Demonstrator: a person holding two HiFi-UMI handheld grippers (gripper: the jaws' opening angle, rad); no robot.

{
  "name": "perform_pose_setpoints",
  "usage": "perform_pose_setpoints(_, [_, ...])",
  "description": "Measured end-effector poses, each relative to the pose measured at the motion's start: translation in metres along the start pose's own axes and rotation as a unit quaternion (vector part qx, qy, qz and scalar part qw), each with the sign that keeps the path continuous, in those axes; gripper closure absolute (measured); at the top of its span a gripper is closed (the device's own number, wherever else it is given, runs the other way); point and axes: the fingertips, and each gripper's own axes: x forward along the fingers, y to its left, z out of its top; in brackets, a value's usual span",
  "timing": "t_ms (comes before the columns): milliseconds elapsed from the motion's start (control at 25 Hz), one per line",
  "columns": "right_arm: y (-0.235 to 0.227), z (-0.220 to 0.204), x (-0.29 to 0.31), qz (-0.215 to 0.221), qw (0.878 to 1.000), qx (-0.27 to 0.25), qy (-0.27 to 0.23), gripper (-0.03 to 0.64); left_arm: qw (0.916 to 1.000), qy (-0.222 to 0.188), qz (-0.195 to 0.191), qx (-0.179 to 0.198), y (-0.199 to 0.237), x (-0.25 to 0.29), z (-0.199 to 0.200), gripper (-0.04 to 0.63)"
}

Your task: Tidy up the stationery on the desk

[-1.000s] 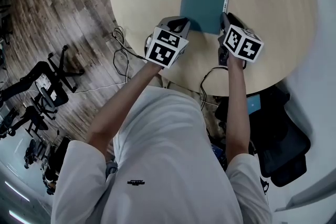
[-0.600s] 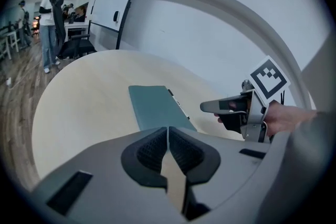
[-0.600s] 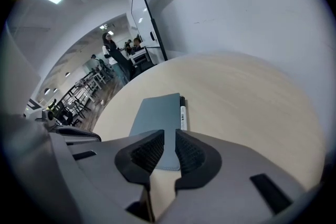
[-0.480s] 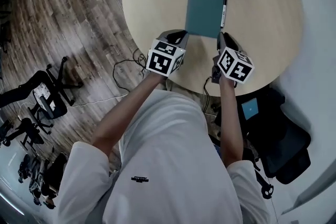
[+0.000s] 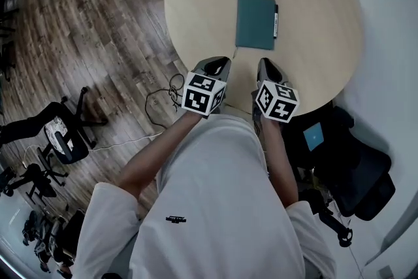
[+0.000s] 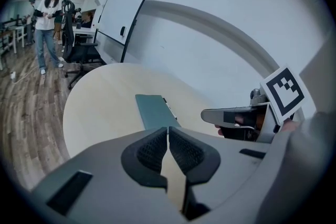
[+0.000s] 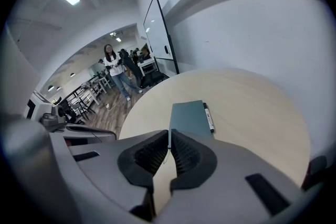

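Note:
A teal notebook (image 5: 255,21) lies closed on the round wooden table (image 5: 313,3), with a black and white pen (image 5: 275,21) tight along its right edge. Both grippers hover at the table's near edge, short of the notebook. My left gripper (image 5: 221,63) is shut with nothing between its jaws, and so is my right gripper (image 5: 264,65). In the left gripper view the notebook (image 6: 155,112) lies ahead past the shut left gripper (image 6: 168,131). From the right gripper view, notebook (image 7: 190,118) and pen (image 7: 209,117) lie just beyond the shut right gripper (image 7: 170,136).
Cables (image 5: 163,91) trail on the wood floor left of the table. A dark office chair (image 5: 356,166) sits at the right by the wall, and another chair (image 5: 65,134) at the left. A whiteboard (image 6: 123,18) and a standing person (image 6: 50,23) are beyond the table.
Both grippers have drawn back from the notebook's near corners to the table's near edge. Notebook and pen have stayed put.

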Motion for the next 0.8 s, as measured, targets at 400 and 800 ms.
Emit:
perform_pose_setpoints(400, [0.008,0.016,-0.055,0.047,0.998,-0.018,-0.034,0.58,0.9988,-0.038,0.017,-0.027,-0.044,-0.028,0.012,0.566])
perform_pose_setpoints(800, [-0.045,0.027,-0.085,0.076,0.995,-0.051,-0.038,0.582,0.9956,-0.068,0.061,-0.024,-0.102,-0.006,0.028,0.566])
